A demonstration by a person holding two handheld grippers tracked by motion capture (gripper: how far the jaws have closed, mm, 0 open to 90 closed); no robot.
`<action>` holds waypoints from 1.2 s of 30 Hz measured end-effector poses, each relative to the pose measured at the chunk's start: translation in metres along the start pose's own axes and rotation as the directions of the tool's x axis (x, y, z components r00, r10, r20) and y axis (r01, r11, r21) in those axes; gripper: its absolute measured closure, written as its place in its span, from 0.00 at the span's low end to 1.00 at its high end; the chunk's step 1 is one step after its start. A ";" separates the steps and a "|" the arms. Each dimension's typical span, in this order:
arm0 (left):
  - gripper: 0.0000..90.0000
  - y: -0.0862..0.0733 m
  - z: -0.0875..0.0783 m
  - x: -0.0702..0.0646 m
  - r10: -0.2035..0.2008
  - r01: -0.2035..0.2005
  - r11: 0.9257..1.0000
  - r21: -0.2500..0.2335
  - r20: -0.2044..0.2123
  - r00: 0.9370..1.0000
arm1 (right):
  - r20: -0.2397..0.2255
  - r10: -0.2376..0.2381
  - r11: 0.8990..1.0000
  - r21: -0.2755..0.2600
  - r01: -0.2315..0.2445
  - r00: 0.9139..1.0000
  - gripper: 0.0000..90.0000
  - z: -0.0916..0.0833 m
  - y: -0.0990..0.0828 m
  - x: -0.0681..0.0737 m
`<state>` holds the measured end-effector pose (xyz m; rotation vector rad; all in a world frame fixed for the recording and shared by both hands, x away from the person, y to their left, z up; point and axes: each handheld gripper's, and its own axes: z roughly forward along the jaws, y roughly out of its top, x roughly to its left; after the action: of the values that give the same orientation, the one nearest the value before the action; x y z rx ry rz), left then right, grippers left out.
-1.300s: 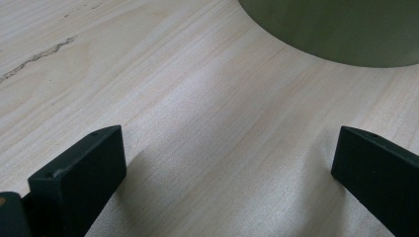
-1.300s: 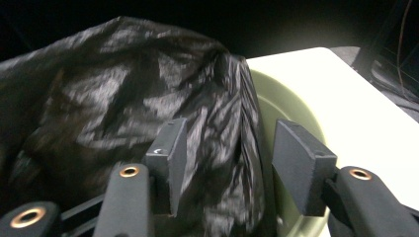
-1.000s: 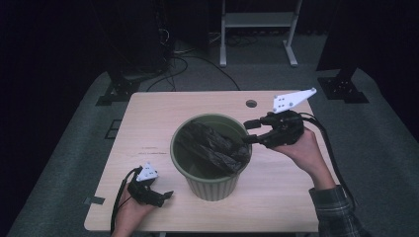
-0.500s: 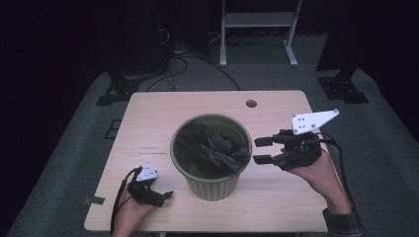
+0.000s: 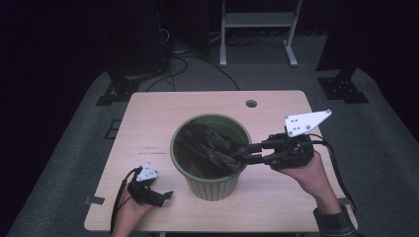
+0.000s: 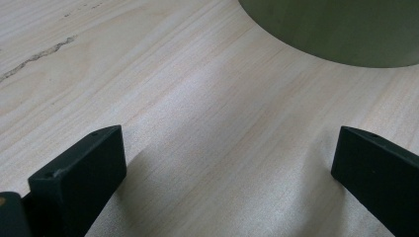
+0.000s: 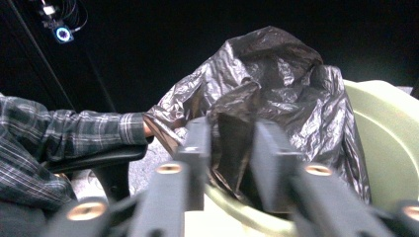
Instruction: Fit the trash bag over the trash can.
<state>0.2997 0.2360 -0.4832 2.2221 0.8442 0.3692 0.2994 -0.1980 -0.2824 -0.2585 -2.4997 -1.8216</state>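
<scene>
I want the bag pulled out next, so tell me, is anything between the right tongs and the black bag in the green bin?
Nothing visible. The right tongs have just been closing, and their jaws already flank a fold of the black bag at the green bin rim.

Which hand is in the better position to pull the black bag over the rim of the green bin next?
Probably right: the right gripper is at the bin rim, closed on the black bag. The left gripper rests open on the table.

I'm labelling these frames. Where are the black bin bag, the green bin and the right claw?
black bin bag [image 7: 276,84], right gripper view, crinkled upper part.
green bin [image 5: 212,185], high view, outer wall.
right claw [image 5: 248,152], high view, between its fingertips.
</scene>
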 end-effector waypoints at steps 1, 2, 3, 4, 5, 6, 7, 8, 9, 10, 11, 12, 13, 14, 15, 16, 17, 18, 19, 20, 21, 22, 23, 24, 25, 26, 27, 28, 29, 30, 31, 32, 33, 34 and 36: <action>0.00 0.000 0.000 0.000 0.001 -0.001 1.000 -0.001 0.004 1.000 | -0.001 -0.014 1.000 0.003 0.014 1.000 0.86 0.001 0.001 0.000; 0.00 0.000 0.000 0.001 -0.001 0.001 1.000 -0.005 0.017 1.000 | 0.004 -0.023 1.000 0.006 0.023 1.000 0.91 0.002 0.002 -0.001; 0.00 0.000 -0.001 0.001 -0.008 0.008 1.000 -0.010 0.030 1.000 | 0.012 -0.031 0.999 0.009 0.031 0.999 0.96 0.003 0.003 -0.001; 0.00 0.000 -0.002 0.002 -0.012 0.013 1.000 -0.018 0.038 0.999 | 0.018 -0.030 0.999 0.014 0.030 0.999 0.99 0.004 0.003 -0.003; 0.00 0.001 -0.005 0.003 -0.010 0.011 1.000 -0.022 0.044 0.999 | 0.029 -0.033 0.999 0.017 0.033 0.999 1.00 0.005 0.004 -0.005; 0.00 0.002 -0.007 0.004 -0.014 0.015 1.000 -0.020 0.050 0.999 | 0.040 -0.034 0.999 0.017 0.034 0.999 1.00 0.006 0.005 -0.007; 0.00 0.004 -0.010 0.004 -0.011 0.012 1.000 -0.023 0.049 0.999 | 0.052 -0.032 0.999 0.021 0.031 0.998 1.00 0.006 0.006 -0.010; 0.00 0.005 -0.013 0.005 -0.010 0.012 0.999 -0.032 0.049 0.999 | 0.063 -0.030 0.999 0.019 0.029 0.998 1.00 0.007 0.006 -0.012; 0.00 0.007 -0.016 0.005 -0.012 0.015 0.999 -0.047 0.056 0.998 | 0.069 -0.029 0.999 0.016 0.028 0.997 1.00 0.007 0.007 -0.015; 0.00 0.009 -0.020 0.006 -0.016 0.020 0.998 -0.061 0.065 0.998 | 0.081 -0.031 0.999 0.013 0.030 0.996 1.00 0.007 0.008 -0.018; 0.00 0.012 -0.025 0.007 -0.016 0.022 0.998 -0.067 0.078 0.997 | 0.091 -0.029 1.000 0.012 0.028 0.995 1.00 0.007 0.009 -0.021; 0.00 0.014 -0.027 0.007 -0.010 0.016 0.997 -0.070 0.083 0.996 | 0.097 -0.025 1.000 0.010 0.024 0.995 1.00 0.007 0.010 -0.024; 0.00 0.017 -0.032 0.007 -0.003 0.010 0.997 -0.075 0.093 0.996 | 0.102 -0.024 1.000 0.008 0.023 0.994 1.00 0.007 0.011 -0.026; 0.00 0.020 -0.036 0.007 0.003 0.005 0.997 -0.079 0.103 0.995 | 0.112 -0.023 1.000 0.007 0.023 0.993 1.00 0.007 0.012 -0.029; 0.00 0.023 -0.039 0.006 0.005 0.004 0.996 -0.089 0.109 0.994 | 0.117 -0.023 1.000 0.006 0.023 0.993 1.00 0.007 0.013 -0.032; 0.00 0.025 -0.042 0.006 0.008 0.004 0.995 -0.098 0.115 0.993 | 0.121 -0.024 1.000 0.006 0.023 0.992 1.00 0.008 0.014 -0.034; 0.00 0.028 -0.046 0.005 0.010 0.003 0.994 -0.107 0.124 0.992 | 0.124 -0.022 1.000 0.006 0.021 0.992 1.00 0.008 0.015 -0.035; 0.00 0.031 -0.049 0.005 0.014 0.002 0.993 -0.117 0.133 0.991 | 0.128 -0.021 1.000 0.006 0.021 0.992 1.00 0.008 0.016 -0.038; 0.00 0.034 -0.053 0.004 0.022 -0.004 0.992 -0.126 0.137 0.990 | 0.130 -0.020 1.000 0.007 0.019 0.991 1.00 0.009 0.017 -0.039; 0.00 0.037 -0.057 0.004 0.030 -0.010 0.991 -0.136 0.145 0.989 | 0.134 -0.020 1.000 0.008 0.019 0.991 1.00 0.009 0.017 -0.041; 0.00 0.037 -0.057 0.004 0.030 -0.010 0.991 -0.136 0.145 0.989 | 0.137 -0.020 1.000 0.005 0.019 0.990 1.00 0.009 0.018 -0.042; 0.00 0.044 -0.064 0.003 0.037 -0.012 0.988 -0.155 0.159 0.987 | 0.142 -0.022 1.000 0.003 0.022 0.990 1.00 0.009 0.018 -0.044; 0.00 0.048 -0.068 0.003 0.044 -0.017 0.987 -0.163 0.162 0.986 | 0.148 -0.018 1.000 0.002 0.018 0.989 1.00 0.009 0.019 -0.045; 0.00 0.053 -0.072 0.003 0.050 -0.021 0.985 -0.173 0.165 0.985 | 0.151 -0.018 1.000 0.000 0.018 0.988 1.00 0.009 0.019 -0.047; 0.00 0.058 -0.076 0.002 0.057 -0.027 0.984 -0.179 0.169 0.984 | 0.155 -0.016 1.000 0.002 0.016 0.988 1.00 0.009 0.019 -0.048; 0.00 0.063 -0.081 0.003 0.070 -0.038 0.982 -0.186 0.169 0.983 | 0.164 -0.016 1.000 0.006 0.016 0.986 1.00 0.009 0.020 -0.049; 0.00 0.063 -0.081 0.003 0.070 -0.038 0.982 -0.186 0.169 0.983 | 0.164 -0.016 1.000 0.006 0.016 0.986 1.00 0.009 0.020 -0.049; 0.00 0.069 -0.086 0.002 0.078 -0.044 0.980 -0.196 0.170 0.982 | 0.169 -0.017 1.000 0.008 0.016 0.985 1.00 0.009 0.021 -0.051; 0.00 0.075 -0.091 0.002 0.089 -0.054 0.978 -0.202 0.169 0.981 | 0.171 -0.015 1.000 0.008 0.013 0.985 1.00 0.008 0.022 -0.052; 0.00 0.081 -0.096 0.002 0.097 -0.060 0.976 -0.211 0.170 0.981 | 0.178 -0.017 1.000 0.009 0.016 0.984 1.00 0.008 0.025 -0.054; 0.00 0.090 -0.104 0.002 0.109 -0.066 0.971 -0.231 0.176 0.978 | 0.179 -0.018 1.000 0.015 0.015 0.984 1.00 0.009 0.026 -0.054; 0.00 0.090 -0.104 0.002 0.109 -0.066 0.971 -0.231 0.176 0.978 | 0.179 -0.018 1.000 0.015 0.015 0.984 1.00 0.009 0.026 -0.054; 0.00 0.102 -0.112 0.002 0.129 -0.082 0.964 -0.251 0.176 0.976 | 0.187 -0.025 0.999 0.027 0.020 0.982 1.00 0.010 0.029 -0.056; 0.00 0.107 -0.116 0.002 0.135 -0.086 0.961 -0.263 0.178 0.975 | 0.188 -0.027 0.999 0.031 0.022 0.982 1.00 0.011 0.029 -0.056; 0.01 0.118 -0.122 0.002 0.166 -0.109 0.953 -0.284 0.186 0.968 | 0.191 -0.027 0.999 0.038 0.021 0.981 1.00 0.013 0.031 -0.058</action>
<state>0.2971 0.2394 -0.3139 2.0246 0.4947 0.2930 0.3625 -0.1834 -0.2645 -0.4231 -2.6689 -1.8410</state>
